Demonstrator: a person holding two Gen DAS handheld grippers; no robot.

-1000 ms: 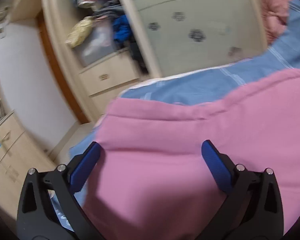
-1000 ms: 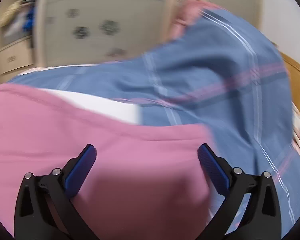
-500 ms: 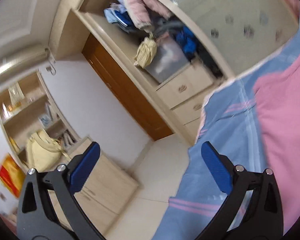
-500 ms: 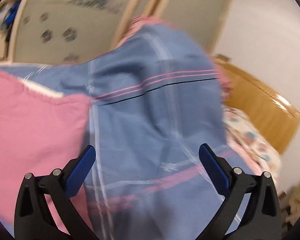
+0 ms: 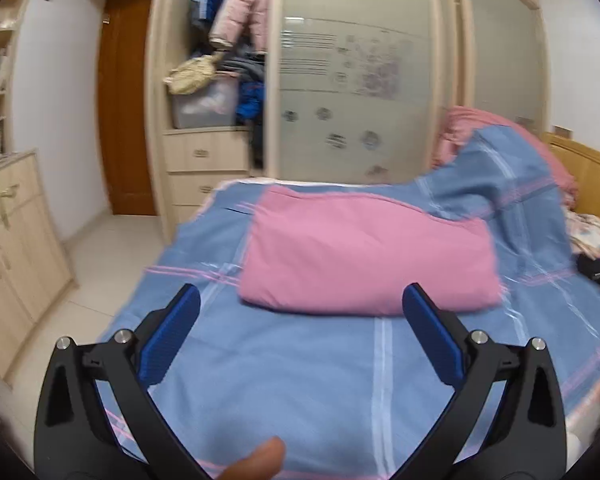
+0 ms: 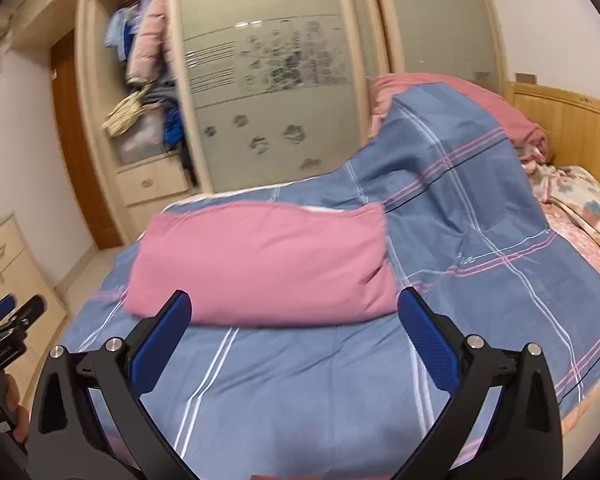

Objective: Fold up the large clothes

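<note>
A pink garment [image 5: 364, 256] lies folded into a thick rectangle on the blue striped bedspread [image 5: 300, 380]. In the right wrist view the same pink garment [image 6: 260, 264] sits just beyond the fingers. My left gripper [image 5: 300, 336] hangs open above the bedspread, short of the garment's near edge, with nothing between its blue pads. My right gripper [image 6: 292, 336] is open too and holds nothing. The left gripper [image 6: 8, 316] also shows at the right wrist view's left edge, held by a hand [image 6: 12, 408].
A wardrobe [image 5: 340, 80] with frosted sliding doors and an open section stuffed with clothes [image 5: 228, 40] stands behind the bed. A heaped pink and blue duvet [image 6: 460, 128] rises at the right by the wooden headboard [image 6: 572, 128]. Light wood cabinets [image 5: 16, 256] line the left wall.
Both grippers have pulled back and up from the pink garment, which now lies whole and folded ahead of them. The left wrist view swung out toward the floor and back.
</note>
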